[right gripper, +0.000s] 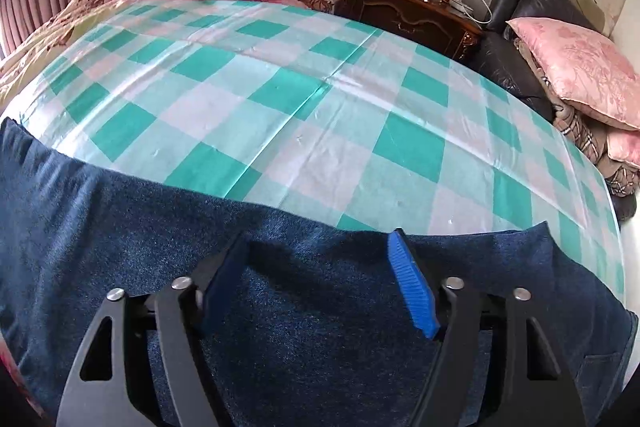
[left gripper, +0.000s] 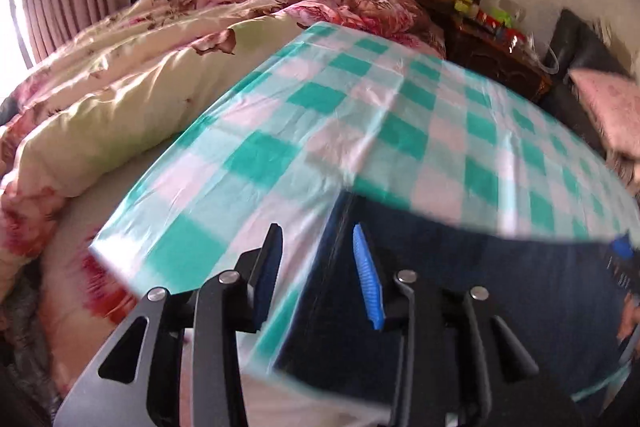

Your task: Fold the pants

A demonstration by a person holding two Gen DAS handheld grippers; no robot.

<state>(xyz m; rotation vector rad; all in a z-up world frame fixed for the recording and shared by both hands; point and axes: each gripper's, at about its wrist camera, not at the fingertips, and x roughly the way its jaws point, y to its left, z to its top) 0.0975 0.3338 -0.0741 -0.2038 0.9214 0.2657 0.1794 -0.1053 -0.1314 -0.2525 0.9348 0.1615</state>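
Pants [right gripper: 280,307] lie flat along the checked sheet's [right gripper: 280,99] 6 o'clock edge. Both claws, left [left gripper: 318,239] and right [right gripper: 320,247], hover spread and empty; slick sheet could bunch underneath when they pinch.

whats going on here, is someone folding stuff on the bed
A person holding a two-finger gripper in each hand is working on dark blue pants spread along the near edge of a green checked sheet on the bed. Both the left gripper and the right gripper are open and grip nothing. The right one sits over the pants; the left is at their end, which lies between its fingers. The left view is blurred.
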